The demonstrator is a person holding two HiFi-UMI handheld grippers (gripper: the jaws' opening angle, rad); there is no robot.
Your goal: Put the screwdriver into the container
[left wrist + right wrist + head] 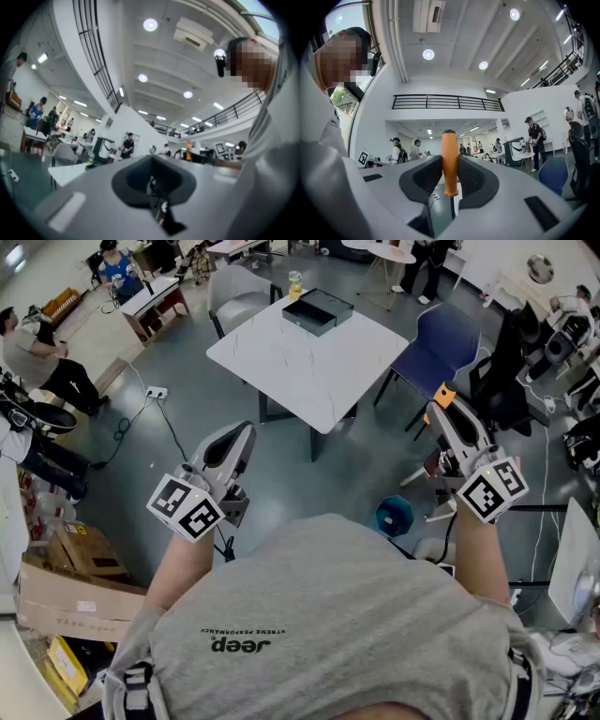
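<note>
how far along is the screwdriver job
Done: the screwdriver is picked up, its orange handle clamped in the right tool. In hand: the person stands short of the white table, holding it level. Left: reach the black container on that table and drop the screwdriver in. The left tool is shut and empty.

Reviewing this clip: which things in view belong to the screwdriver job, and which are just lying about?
Part of the job:
- orange-handled screwdriver, gripped by the right gripper
- black container on the white table

Lying about:
- bottle near the container
- blue chair
- grey chair
- cardboard boxes on the floor
</note>
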